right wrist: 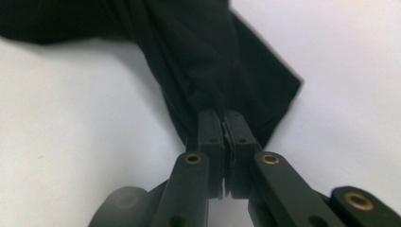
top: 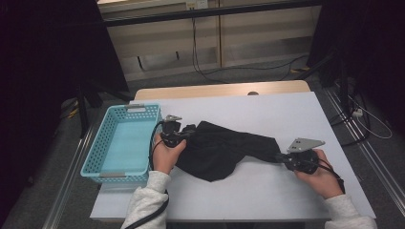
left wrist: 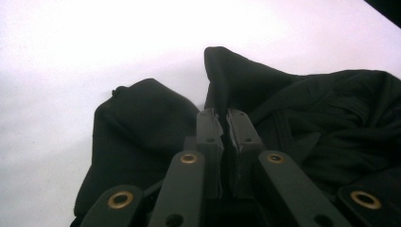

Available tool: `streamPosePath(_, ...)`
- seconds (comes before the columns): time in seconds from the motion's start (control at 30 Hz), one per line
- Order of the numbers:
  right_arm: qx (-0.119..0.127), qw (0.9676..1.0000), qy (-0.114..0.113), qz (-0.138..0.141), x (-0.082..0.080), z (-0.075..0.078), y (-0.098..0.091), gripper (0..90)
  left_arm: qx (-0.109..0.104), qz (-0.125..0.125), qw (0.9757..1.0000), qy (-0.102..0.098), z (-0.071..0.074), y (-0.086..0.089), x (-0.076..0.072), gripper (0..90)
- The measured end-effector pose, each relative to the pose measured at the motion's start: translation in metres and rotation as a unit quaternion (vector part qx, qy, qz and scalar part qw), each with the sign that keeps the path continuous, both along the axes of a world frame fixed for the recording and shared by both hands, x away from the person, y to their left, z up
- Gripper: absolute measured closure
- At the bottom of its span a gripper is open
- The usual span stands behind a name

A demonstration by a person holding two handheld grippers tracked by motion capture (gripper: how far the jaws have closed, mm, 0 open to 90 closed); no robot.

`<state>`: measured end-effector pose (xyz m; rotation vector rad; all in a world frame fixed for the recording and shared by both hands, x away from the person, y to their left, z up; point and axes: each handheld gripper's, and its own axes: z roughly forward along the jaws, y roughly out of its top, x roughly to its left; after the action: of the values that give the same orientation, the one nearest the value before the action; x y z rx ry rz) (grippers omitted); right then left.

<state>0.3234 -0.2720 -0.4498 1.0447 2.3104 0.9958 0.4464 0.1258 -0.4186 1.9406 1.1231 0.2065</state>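
Observation:
A black cloth garment (top: 219, 148) lies crumpled across the middle of the white table (top: 267, 191). My left gripper (top: 190, 130) sits at the cloth's left end, shut on a raised fold of the black cloth (left wrist: 265, 99), which stands up just beyond the jaws of the left gripper (left wrist: 222, 116). My right gripper (top: 282, 158) is at the cloth's right end, shut on a bunched corner of the black cloth (right wrist: 208, 56). In the right gripper view the fabric fans out from the right gripper (right wrist: 223, 116) and is pulled taut.
A light blue plastic basket (top: 102, 164) stands on the table's left edge, close to my left hand. Beyond the table are the floor, cables (top: 200, 67) and dark stands. White tabletop (top: 267, 109) stretches behind and in front of the cloth.

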Motion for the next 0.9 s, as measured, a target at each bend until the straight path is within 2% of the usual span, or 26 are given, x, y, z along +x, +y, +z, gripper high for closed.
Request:
streamPosePath(0.1,0.009,0.9999,0.007,-0.005,0.001,0.001,0.001,80.4,-0.002,-0.001,1.0,-0.002,0.001,0.001,-0.001,84.7)
streamPosePath(0.13,0.04,0.9988,0.005,-0.028,0.002,0.004,-0.003,70.9,-0.007,-0.003,1.0,-0.003,0.0,0.001,-0.001,84.6)
streamPosePath(0.17,0.053,0.9979,0.004,-0.037,0.004,0.006,-0.006,67.7,-0.008,-0.003,1.0,-0.003,-0.001,0.001,-0.001,84.6)
streamPosePath(0.23,0.077,0.9948,-0.002,-0.066,0.006,0.012,-0.011,56.6,-0.006,-0.006,1.0,-0.002,-0.002,0.001,-0.001,84.6)
streamPosePath(0.27,0.086,0.9933,-0.002,-0.077,0.007,0.015,-0.014,56.7,-0.008,-0.004,1.0,0.0,-0.002,0.001,-0.002,84.6)
streamPosePath(0.33,0.104,0.9891,-0.009,-0.103,0.01,0.02,-0.019,50.9,-0.006,-0.004,1.0,0.0,-0.003,0.002,-0.003,84.6)
streamPosePath(0.37,0.104,0.9891,-0.009,-0.103,0.01,0.02,-0.019,50.9,-0.006,-0.004,1.0,0.0,-0.003,0.002,-0.003,84.6)
streamPosePath(0.4,0.119,0.9856,-0.018,-0.119,0.016,0.023,-0.022,50.1,-0.004,-0.005,1.0,0.002,-0.004,0.002,-0.004,84.5)
streamPosePath(0.43,0.119,0.9856,-0.018,-0.119,0.016,0.023,-0.022,50.1,-0.004,-0.005,1.0,0.002,-0.004,0.002,-0.004,84.5)
streamPosePath(0.47,0.109,0.9838,-0.016,-0.142,0.024,0.02,-0.022,50.1,-0.008,-0.004,1.0,0.003,-0.005,0.003,-0.006,84.5)
streamPosePath(0.5,0.099,0.9827,-0.003,-0.157,0.03,0.017,-0.021,50.5,-0.006,-0.006,1.0,0.004,-0.004,0.004,-0.006,84.6)
streamPosePath(0.53,0.089,0.9831,0.0,-0.16,0.035,0.013,-0.019,50.8,-0.006,-0.006,1.0,0.004,-0.004,0.004,-0.006,84.5)
streamPosePath(0.6,0.088,0.9835,0.006,-0.158,0.039,0.01,-0.016,51.8,-0.011,-0.004,0.9999,0.001,-0.004,0.006,-0.007,84.4)
streamPosePath(0.63,0.09,0.9824,0.019,-0.163,0.048,0.003,-0.01,52.0,-0.012,-0.004,0.9999,0.003,-0.004,0.006,-0.006,84.4)
streamPosePath(0.7,0.085,0.9831,0.032,-0.159,0.055,-0.004,-0.004,52.6,-0.013,-0.004,0.9999,0.006,-0.005,0.006,-0.006,84.4)
streamPosePath(0.73,0.088,0.9827,0.045,-0.156,0.057,-0.007,-0.002,54.5,-0.012,-0.007,0.9998,0.012,-0.006,0.006,-0.005,84.5)
streamPosePath(0.77,0.088,0.9827,0.045,-0.156,0.057,-0.007,-0.002,54.5,-0.015,-0.005,0.9998,0.014,-0.006,0.005,-0.003,84.5)
streamPosePath(0.8,0.081,0.9833,0.059,-0.152,0.061,-0.013,0.002,56.3,-0.014,-0.006,0.9997,0.016,-0.007,0.005,-0.002,84.6)
streamPosePath(0.9,0.067,0.9852,0.047,-0.151,0.06,-0.014,0.005,65.2,-0.014,-0.004,0.9997,0.017,-0.008,0.004,-0.001,84.6)
